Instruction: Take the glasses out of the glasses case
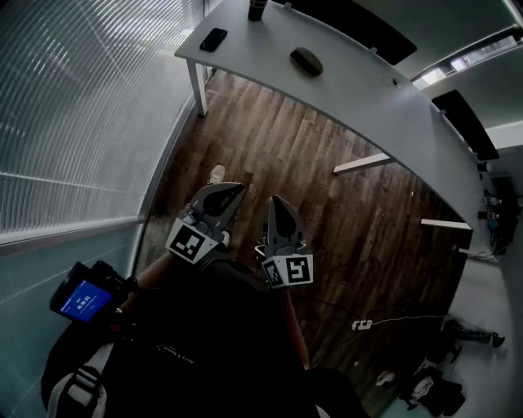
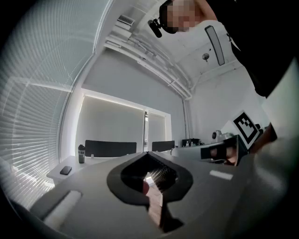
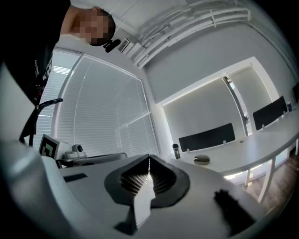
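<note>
I'm seeing the white table [image 1: 368,98] carrying the glasses case [image 1: 306,61]; a phone [image 1: 214,39] and a bottle [image 1: 257,8] are sitting left of it.

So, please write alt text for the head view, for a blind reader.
The left hand-held gripper and right hand-held gripper are shut and empty above a wooden floor. Ahead, a white table carries a closed glasses case, a phone and a bottle.

Person in black top [image 1: 214,343], handheld grey rig.
left gripper [image 1: 232,191] and right gripper [image 1: 276,202]: dark grey tapered shells, each with a white marker cube [image 1: 193,242] printed with black squares; blue-screen device [image 1: 82,300] lower left.
</note>
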The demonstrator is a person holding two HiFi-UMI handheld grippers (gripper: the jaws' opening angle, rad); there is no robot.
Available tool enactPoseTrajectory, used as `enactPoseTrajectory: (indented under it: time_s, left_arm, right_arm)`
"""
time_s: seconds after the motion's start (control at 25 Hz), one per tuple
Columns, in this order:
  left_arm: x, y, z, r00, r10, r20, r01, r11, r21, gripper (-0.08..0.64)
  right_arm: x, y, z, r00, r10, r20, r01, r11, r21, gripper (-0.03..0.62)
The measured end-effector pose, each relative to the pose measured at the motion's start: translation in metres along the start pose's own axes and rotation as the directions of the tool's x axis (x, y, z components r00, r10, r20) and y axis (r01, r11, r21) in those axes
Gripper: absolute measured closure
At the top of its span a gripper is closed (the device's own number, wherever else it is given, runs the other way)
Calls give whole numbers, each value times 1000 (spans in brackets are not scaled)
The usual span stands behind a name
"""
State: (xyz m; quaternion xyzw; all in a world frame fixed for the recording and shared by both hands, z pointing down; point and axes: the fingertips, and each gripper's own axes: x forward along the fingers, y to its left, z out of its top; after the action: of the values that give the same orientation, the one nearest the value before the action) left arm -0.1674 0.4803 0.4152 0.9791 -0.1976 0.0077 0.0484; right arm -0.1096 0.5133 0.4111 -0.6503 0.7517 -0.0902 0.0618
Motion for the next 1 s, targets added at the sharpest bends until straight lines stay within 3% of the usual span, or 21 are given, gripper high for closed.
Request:
enactPoseTrajectory:
  time_s: [0.36, 1.0]
  left_arm:
    - [41, 10, 12, 1000, -23, -10, 24, 999, 42, 555]
    - [134, 107, 20, 998, -49, -47, 51, 997, 54, 555]
  right_arm:
    - [11, -39, 2, 999, -49, -24, 48, 999, -17, 584]
    - [126, -101, 38, 993, -118, -30, 116, 992, -58, 584]
